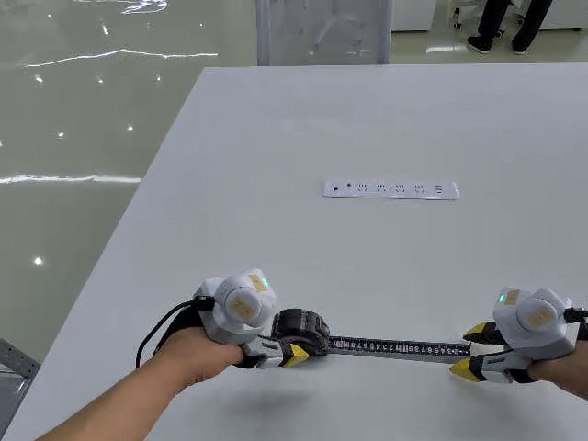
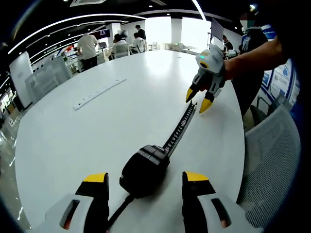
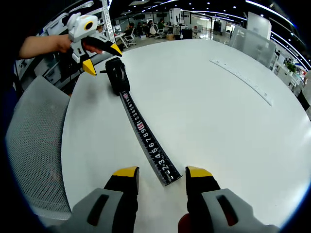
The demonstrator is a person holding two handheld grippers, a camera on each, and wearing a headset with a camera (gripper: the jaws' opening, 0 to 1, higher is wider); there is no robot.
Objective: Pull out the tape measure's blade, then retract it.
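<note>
White tabletop [image 1: 367,119] carries the black tape measure case [image 1: 301,331] near the person's edge, at about 7 o'clock in the head view. Its blade [image 1: 395,348] is drawn out flat across the surface. The blade's long axis runs roughly 9 to 3 o'clock in that view, from the case at the left tool [image 1: 292,352] to the right tool [image 1: 469,349].

The coming move turns on the blade's free end [image 3: 167,180]. In the right gripper view it lies on the tabletop just ahead of the right tool and between its 2 jaws, and the blade runs from there toward 11 o'clock to the case. Those jaws stand spread, 1 on each side of the end, pinching nothing. The tool lies low and nearly level, aimed back along the blade.

The left tool is the nearer one to the case. In the left gripper view its jaws are spread too, with the case between them and a gap showing on each side, so it brackets the case without clamping it. From there the blade heads toward 1 o'clock.

Pulling out looks done and the retraction is what remains. I judge that the blade should be fed back along its own line toward 9 o'clock, with the case steadied so it does not skid. A white power strip [image 1: 390,189] lies well apart at 12 o'clock.
</note>
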